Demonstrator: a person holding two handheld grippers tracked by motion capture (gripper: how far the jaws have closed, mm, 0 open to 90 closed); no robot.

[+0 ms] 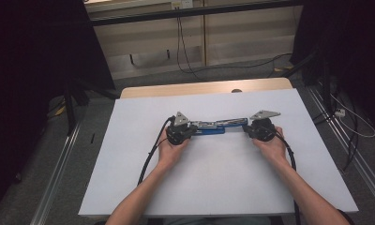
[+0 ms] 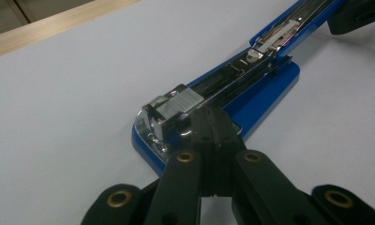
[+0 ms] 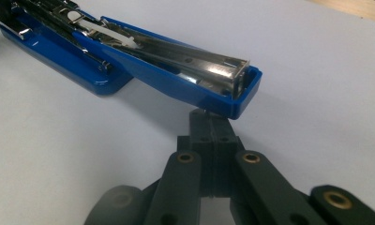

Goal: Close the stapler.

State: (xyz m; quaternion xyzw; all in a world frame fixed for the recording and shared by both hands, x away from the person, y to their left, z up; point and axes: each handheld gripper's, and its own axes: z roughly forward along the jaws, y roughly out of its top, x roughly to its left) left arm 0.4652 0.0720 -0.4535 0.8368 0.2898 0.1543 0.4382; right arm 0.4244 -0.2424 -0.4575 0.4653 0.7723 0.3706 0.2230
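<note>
A blue stapler (image 1: 217, 127) lies swung open flat across the middle of the white tabletop (image 1: 213, 178). In the left gripper view my left gripper (image 2: 213, 123) is shut, with its tips resting against the metal magazine end of the stapler (image 2: 263, 86), right by a block of staples (image 2: 178, 104). Nothing sits between its jaws. My right gripper (image 3: 213, 120) is shut too, its tips tucked just under the raised end of the stapler's blue cover (image 3: 185, 82). From above, the left gripper (image 1: 191, 129) and right gripper (image 1: 245, 127) face each other at the stapler's two ends.
The table's wooden far edge (image 1: 199, 88) lies beyond the white top. Cables (image 1: 183, 51) run over the floor behind, and black stands (image 1: 73, 93) and floor rails (image 1: 345, 140) flank the table.
</note>
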